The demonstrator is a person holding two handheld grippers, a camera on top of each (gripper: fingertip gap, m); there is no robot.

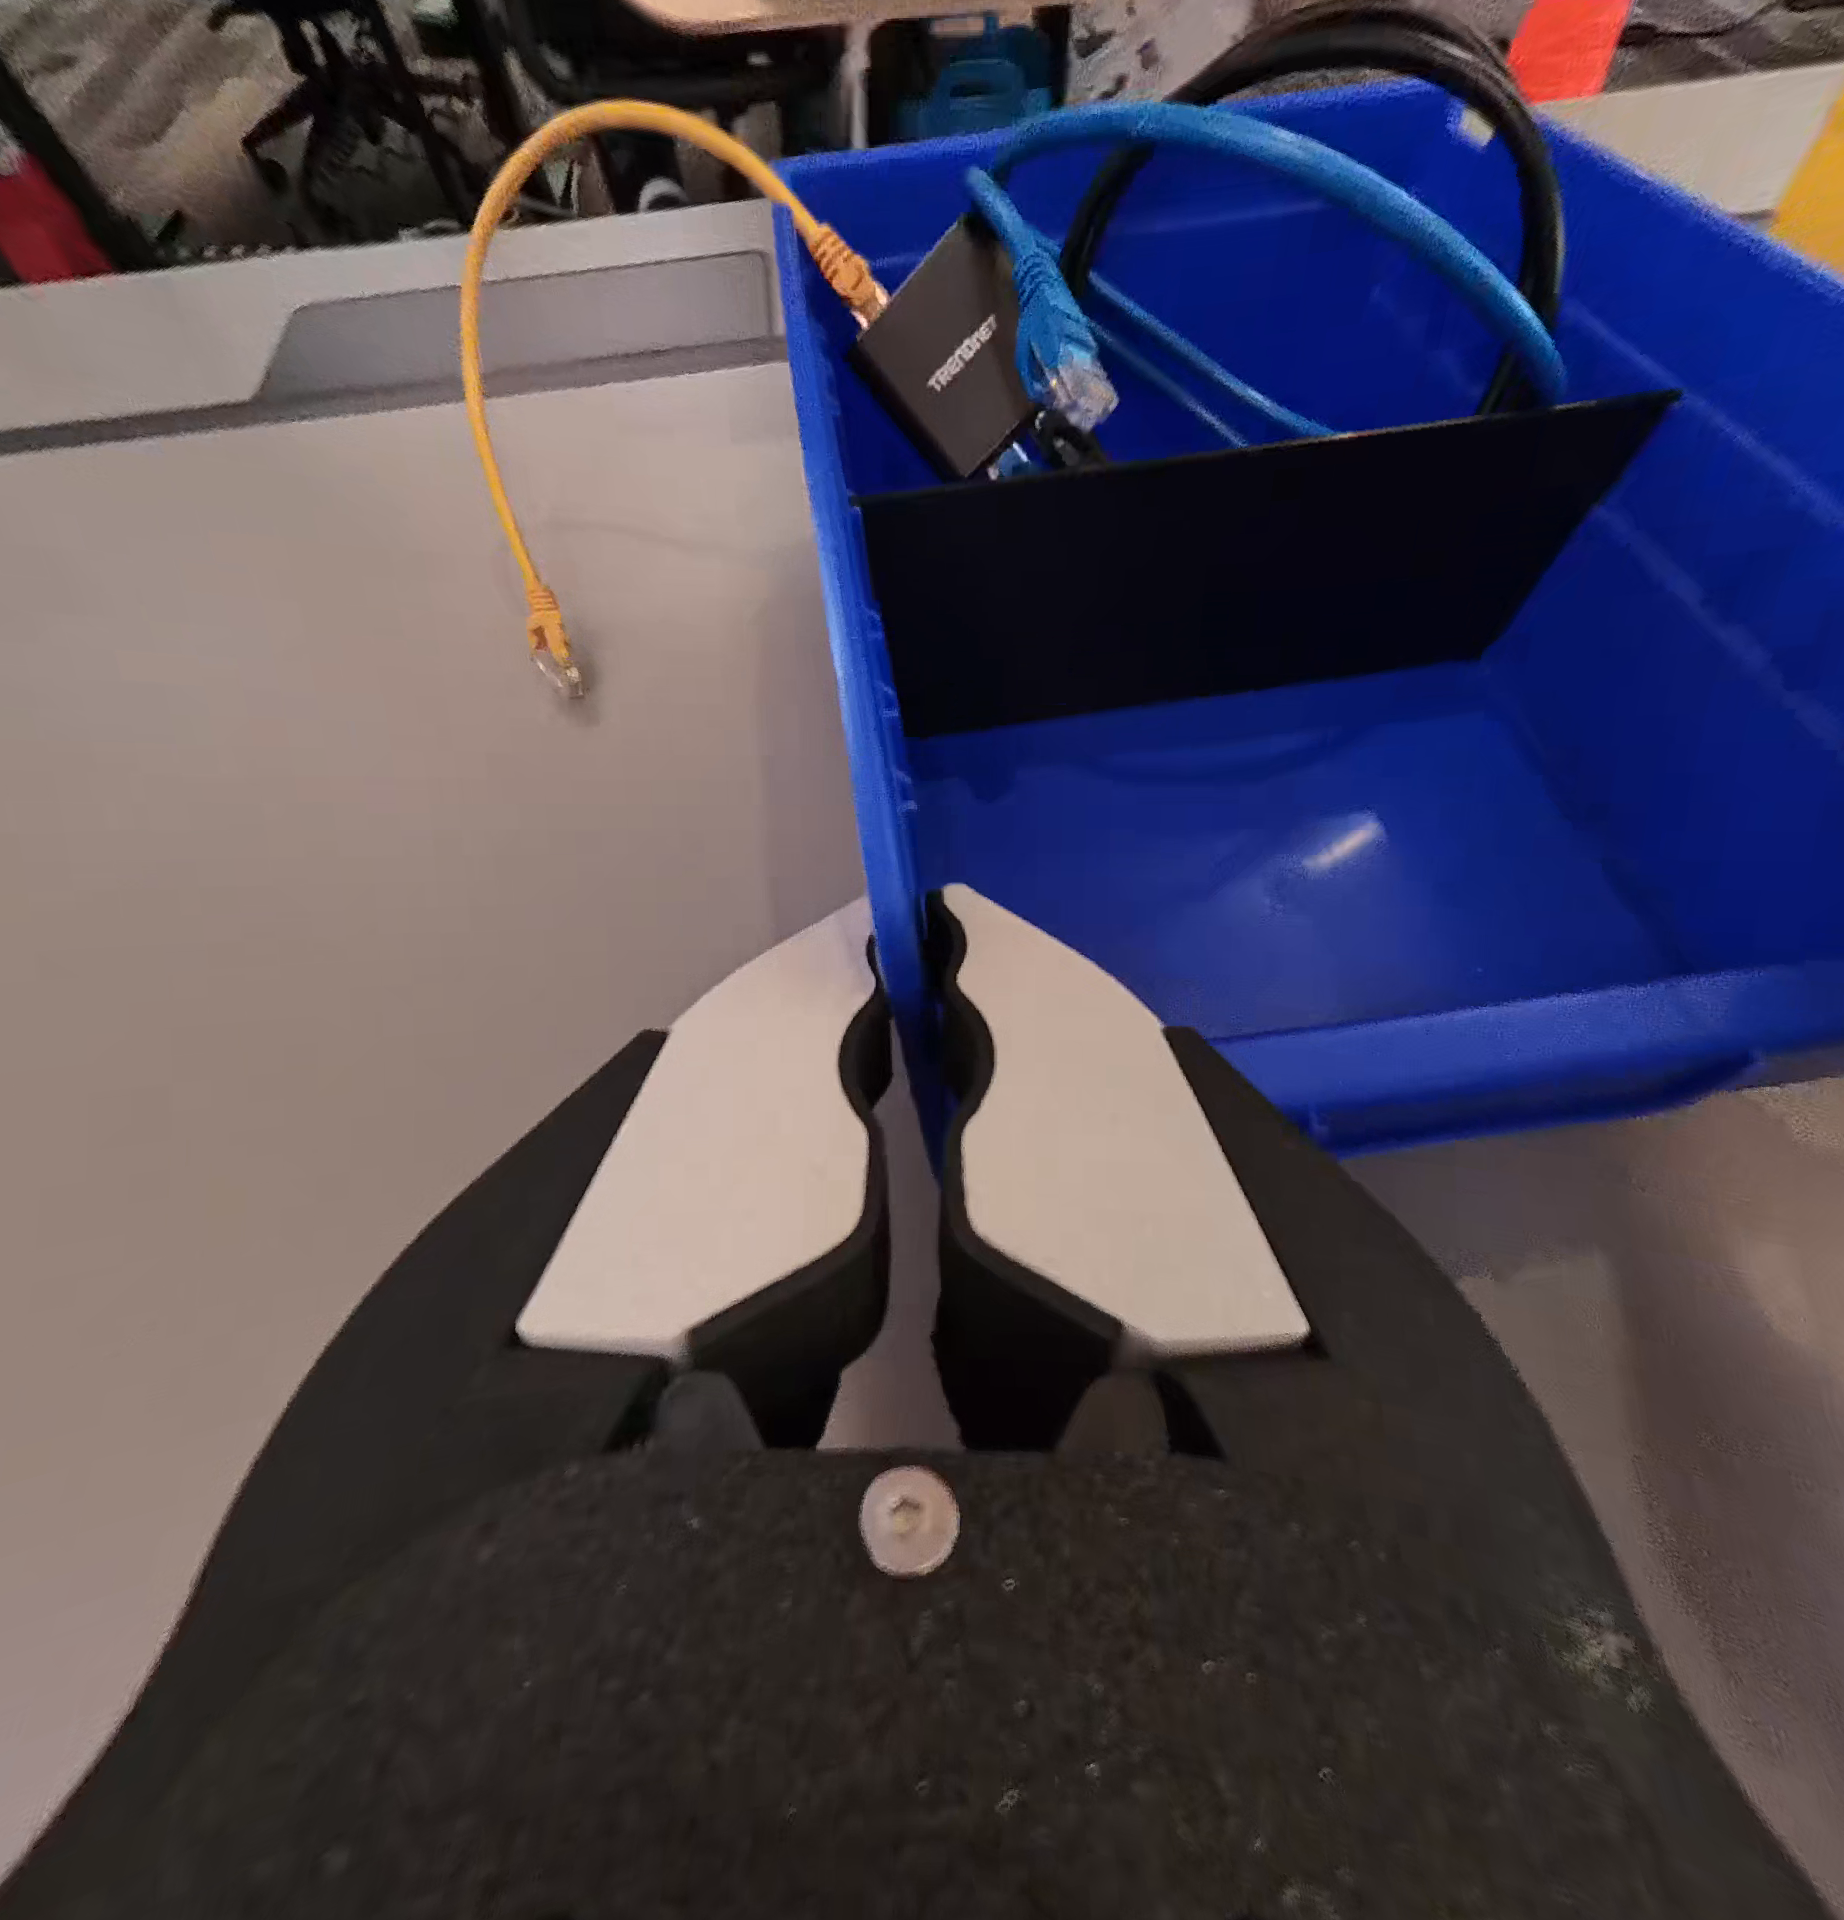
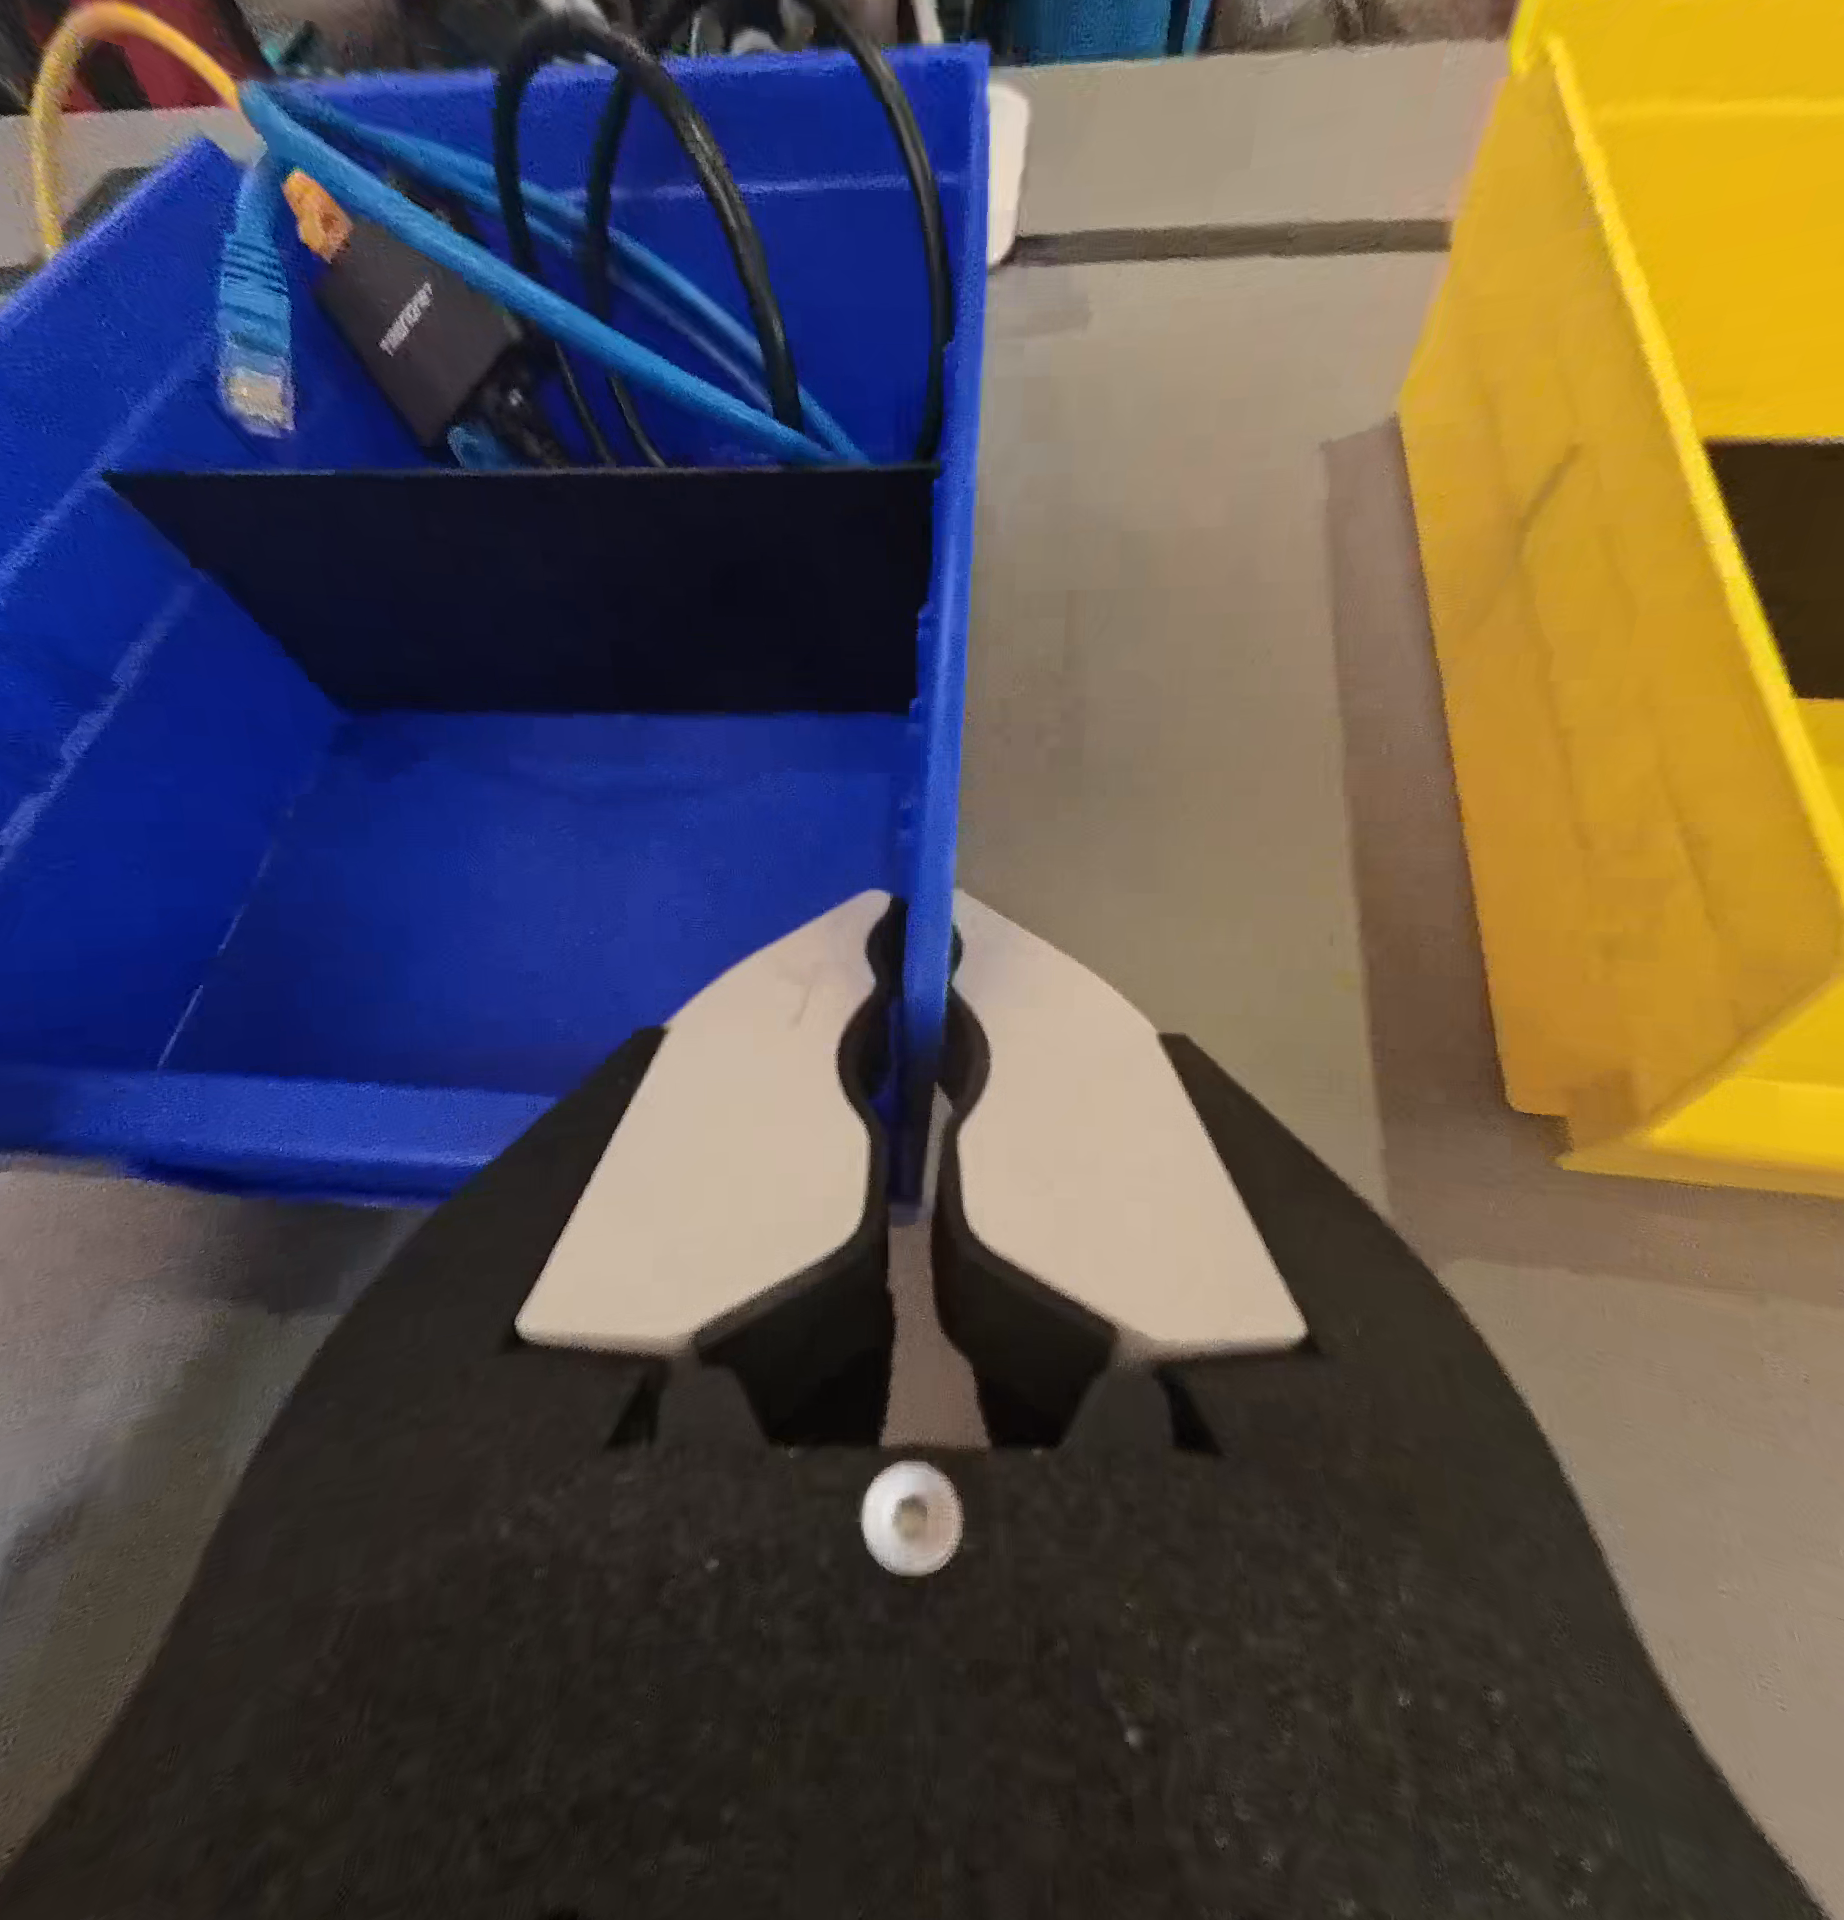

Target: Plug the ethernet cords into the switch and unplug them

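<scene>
Gripping the blue bin [image 1: 1676,582] by its side walls, left tool [image 1: 910,940] & right tool [image 2: 923,935] were each clamped on a wall. Black switch [image 1: 949,364] leaned in the rear compartment w/ blue cord [image 1: 1053,312]; orange cord [image 1: 482,416] was plugged in, free end resting on the desk [image 1: 274,831].
</scene>
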